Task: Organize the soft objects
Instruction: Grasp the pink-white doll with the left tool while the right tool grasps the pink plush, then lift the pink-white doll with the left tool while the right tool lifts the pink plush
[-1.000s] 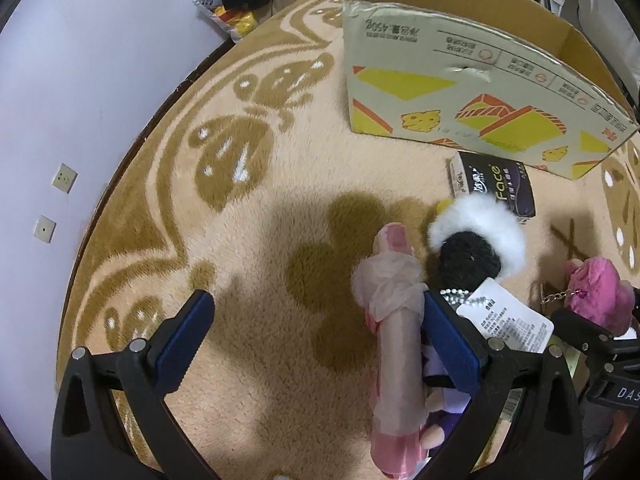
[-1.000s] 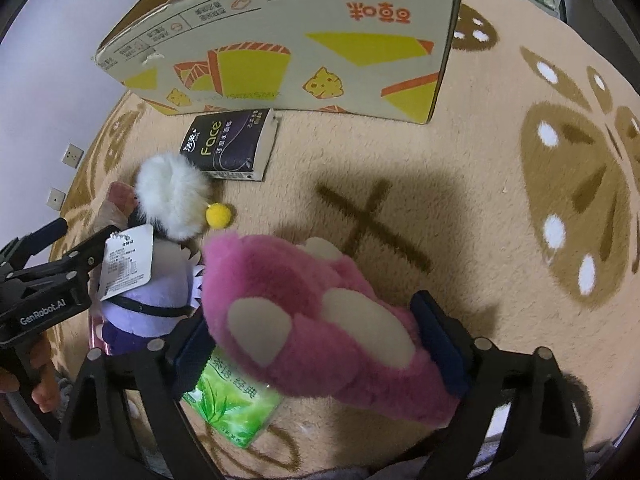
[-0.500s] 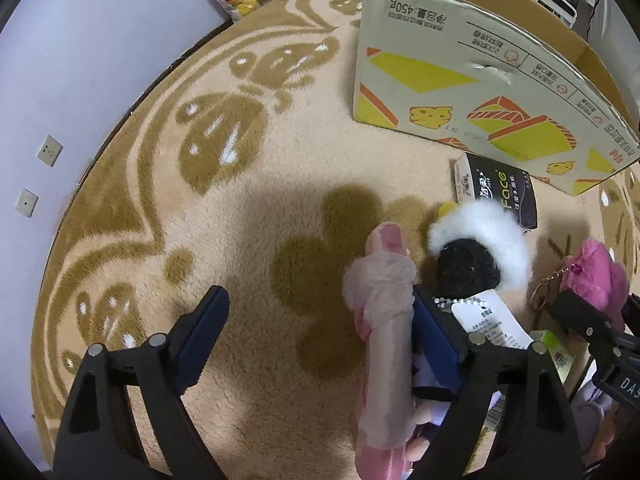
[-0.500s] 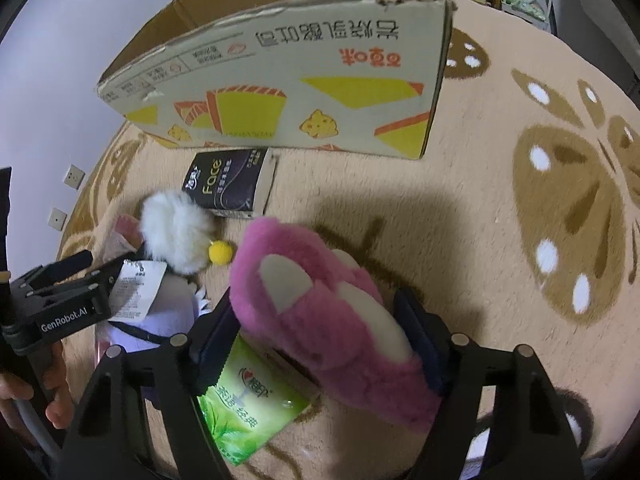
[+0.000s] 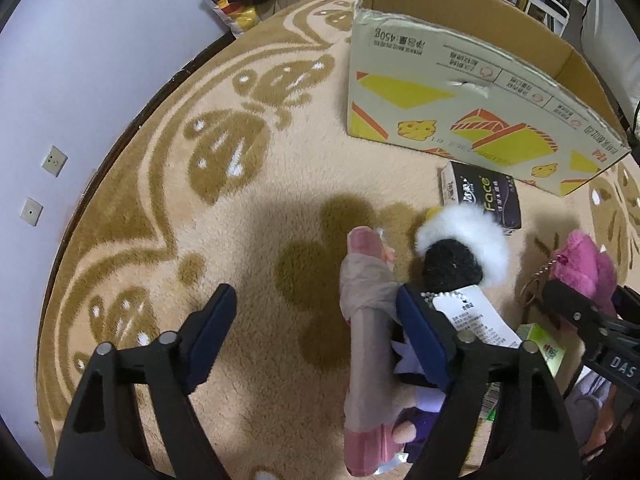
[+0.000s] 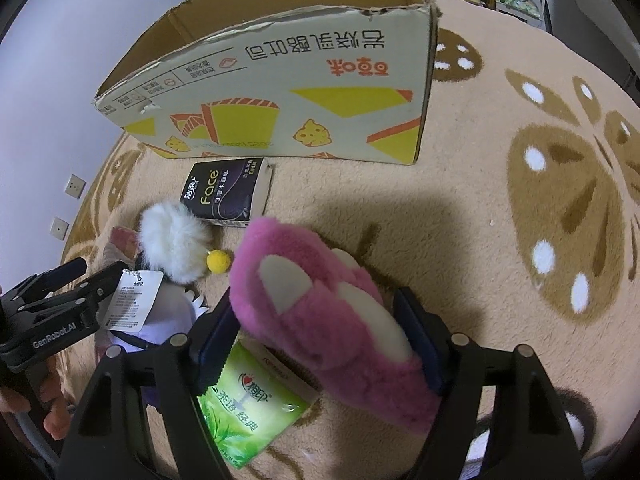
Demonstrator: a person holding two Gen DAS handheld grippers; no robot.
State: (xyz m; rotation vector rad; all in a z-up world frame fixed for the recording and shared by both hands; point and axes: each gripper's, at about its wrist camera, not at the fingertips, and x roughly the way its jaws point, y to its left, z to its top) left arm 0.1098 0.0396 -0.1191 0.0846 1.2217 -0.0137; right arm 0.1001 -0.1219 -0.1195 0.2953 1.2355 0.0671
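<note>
The right gripper (image 6: 320,332) was clenched on the pink plush slipper (image 6: 320,312), and it held the slipper above the carpet (image 6: 500,216), in front of the cardboard box (image 6: 304,92). A green tissue pack (image 6: 248,404) lay on the carpet under the slipper. The left gripper (image 5: 316,324) was released, with its jaws wide apart. A pink wrapped roll (image 5: 366,340) lay between its fingers, next to the right finger (image 5: 424,336); whether they touched I could not tell. Just beside the roll, on the side nearer to the slipper, there was a purple doll (image 6: 168,280) with a white fluffy hat and a paper tag (image 6: 134,300). A black tissue pack (image 6: 226,192) lay between the doll and the box, close to the front wall of the box.
</note>
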